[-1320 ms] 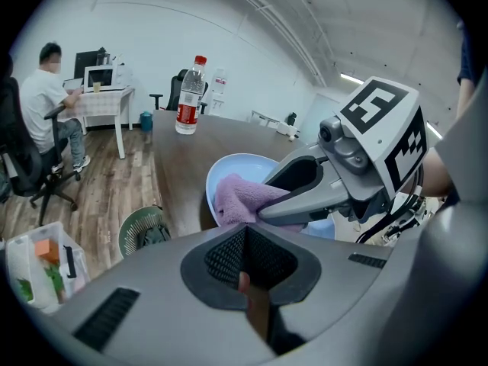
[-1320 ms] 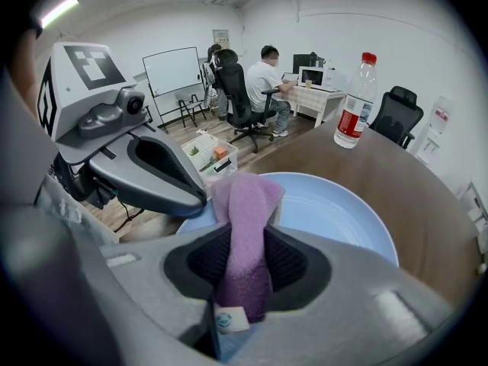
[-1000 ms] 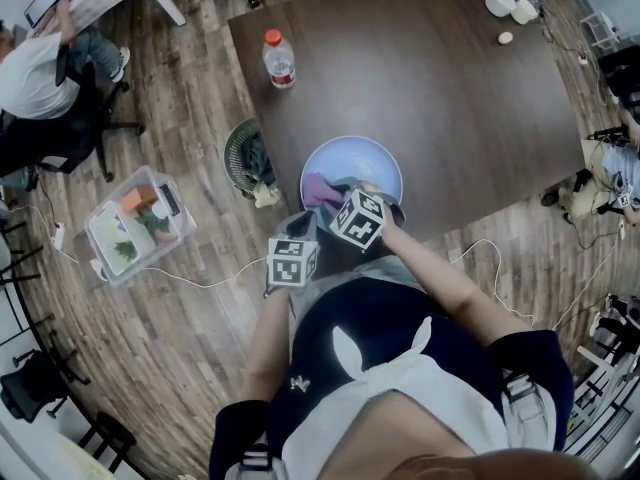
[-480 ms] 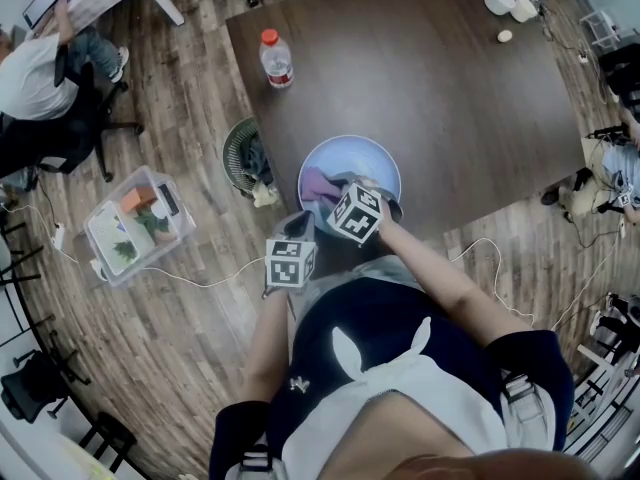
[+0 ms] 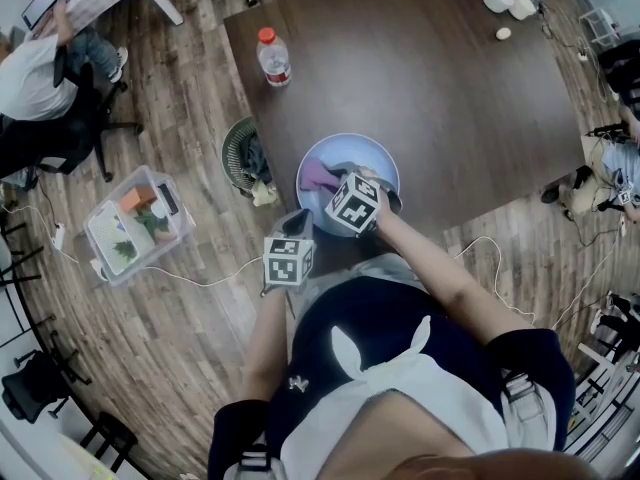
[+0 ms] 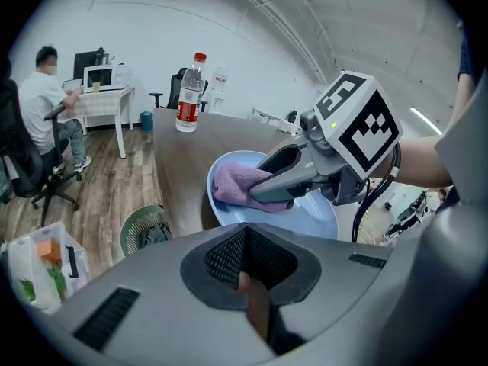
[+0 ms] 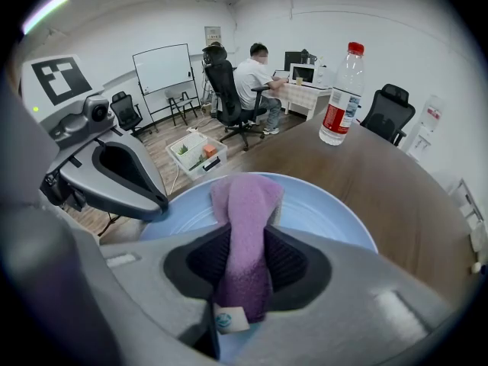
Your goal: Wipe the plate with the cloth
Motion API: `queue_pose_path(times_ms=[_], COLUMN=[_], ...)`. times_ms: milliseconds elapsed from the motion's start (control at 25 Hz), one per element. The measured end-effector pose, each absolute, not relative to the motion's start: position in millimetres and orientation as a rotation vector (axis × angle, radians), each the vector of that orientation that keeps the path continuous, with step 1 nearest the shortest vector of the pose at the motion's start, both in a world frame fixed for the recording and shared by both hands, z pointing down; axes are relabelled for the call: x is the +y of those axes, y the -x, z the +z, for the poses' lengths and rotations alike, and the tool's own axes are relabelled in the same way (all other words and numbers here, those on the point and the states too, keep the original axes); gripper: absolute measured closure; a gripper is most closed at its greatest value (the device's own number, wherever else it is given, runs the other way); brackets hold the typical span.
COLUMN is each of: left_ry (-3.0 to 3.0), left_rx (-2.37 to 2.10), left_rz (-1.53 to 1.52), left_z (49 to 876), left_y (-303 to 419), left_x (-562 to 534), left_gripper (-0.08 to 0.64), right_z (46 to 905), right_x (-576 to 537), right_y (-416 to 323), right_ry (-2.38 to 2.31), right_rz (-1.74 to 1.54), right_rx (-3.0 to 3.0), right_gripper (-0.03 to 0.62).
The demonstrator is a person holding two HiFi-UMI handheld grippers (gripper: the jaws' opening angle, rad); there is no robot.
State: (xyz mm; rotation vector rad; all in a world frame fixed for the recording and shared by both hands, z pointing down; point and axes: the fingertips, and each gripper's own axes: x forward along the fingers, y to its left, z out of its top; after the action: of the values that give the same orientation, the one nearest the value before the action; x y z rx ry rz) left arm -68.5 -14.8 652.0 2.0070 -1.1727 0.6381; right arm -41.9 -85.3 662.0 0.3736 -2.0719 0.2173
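Note:
A light-blue plate (image 5: pixel 372 160) sits at the near edge of the dark wooden table (image 5: pixel 450 98). A purple cloth (image 5: pixel 317 176) lies on its left half. My right gripper (image 5: pixel 330 186) is shut on that cloth (image 7: pixel 245 204), which runs up between the jaws and rests on the plate (image 7: pixel 328 212). My left gripper (image 5: pixel 300 218) sits at the plate's near rim. Its jaws are closed together, and the tips meet on the plate's edge (image 6: pixel 229 218). From the left gripper view, the right gripper (image 6: pixel 263 193) lies across the cloth (image 6: pixel 232 185).
A water bottle (image 5: pixel 272 56) with a red cap stands at the table's far left. On the floor to the left are a green basket (image 5: pixel 243 153) and a clear bin (image 5: pixel 138 223). A person (image 5: pixel 30 68) sits at a desk beyond. White items (image 5: pixel 510 3) occupy the far right corner.
My right gripper has shifted slightly further over the plate with the cloth. The left gripper has stayed at the rim.

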Motion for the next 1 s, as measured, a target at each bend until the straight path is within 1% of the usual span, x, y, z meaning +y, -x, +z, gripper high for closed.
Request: queue_pose_path(times_ms=[1000], left_ry=[-2.014], left_rx=[-1.167], left_rz=[0.646], left_z=[652.2], left_y=[68.8], left_x=[-12.9], left_gripper=[0.555], right_z=[661.9], right_x=[-128.2], right_y=[-4.9], right_ry=[-0.494], right_rz=[0.302], right_rx=[-2.027], right_gripper=[0.468])
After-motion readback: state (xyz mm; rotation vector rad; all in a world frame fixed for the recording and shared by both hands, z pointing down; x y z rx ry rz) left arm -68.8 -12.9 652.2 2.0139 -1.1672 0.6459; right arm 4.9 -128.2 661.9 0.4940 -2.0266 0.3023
